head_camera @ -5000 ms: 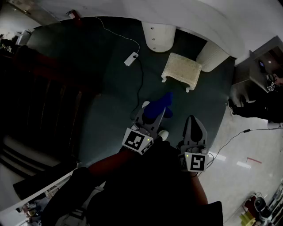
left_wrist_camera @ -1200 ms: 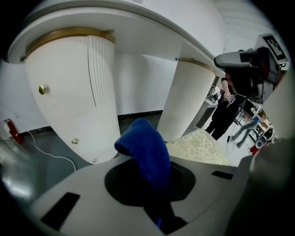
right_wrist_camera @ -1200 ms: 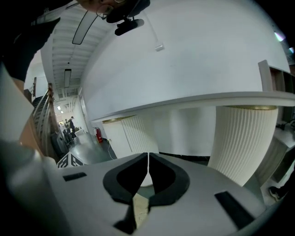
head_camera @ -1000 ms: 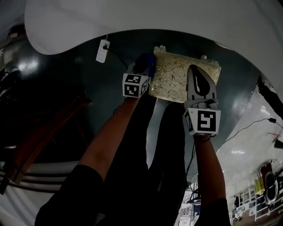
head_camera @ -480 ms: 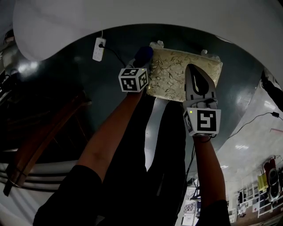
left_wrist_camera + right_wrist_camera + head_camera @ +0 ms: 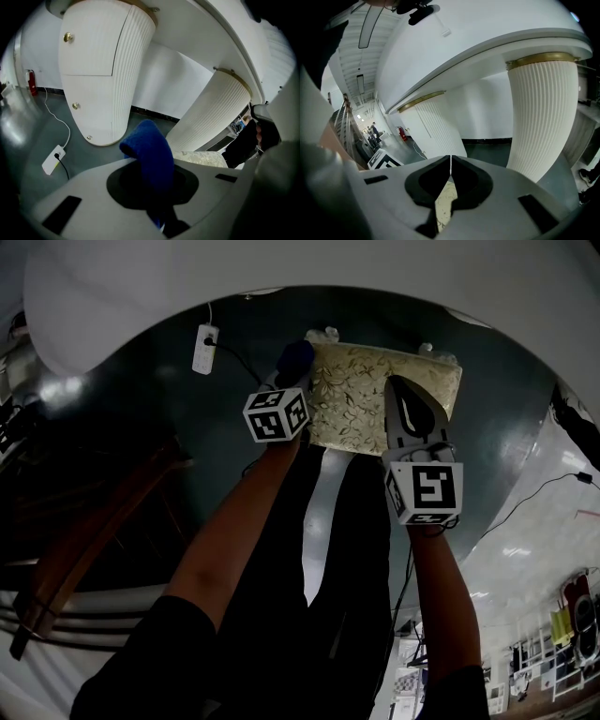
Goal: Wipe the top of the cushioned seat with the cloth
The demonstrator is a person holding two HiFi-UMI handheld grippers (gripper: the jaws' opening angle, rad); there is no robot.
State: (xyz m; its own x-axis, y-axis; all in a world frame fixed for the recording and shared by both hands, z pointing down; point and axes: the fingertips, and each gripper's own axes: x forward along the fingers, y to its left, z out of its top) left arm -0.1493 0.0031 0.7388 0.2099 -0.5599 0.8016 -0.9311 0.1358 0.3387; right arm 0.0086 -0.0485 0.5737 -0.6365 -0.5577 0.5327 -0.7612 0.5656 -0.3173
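- Compared with a few seconds back, the cushioned seat [image 6: 352,399] has been closed in on. It's now right under both grippers, upper centre of the head view.
- The blue cloth [image 6: 293,360] is kept pinched in the fingers of the left gripper [image 6: 284,376]. It's held just beside the seat's upper-left corner, apparently not on the top yet.
- The right gripper [image 6: 401,395] is held over the seat's right part, fingers pressed together on nothing.
- So the approach looks done, and the wiping itself hasn't been started.
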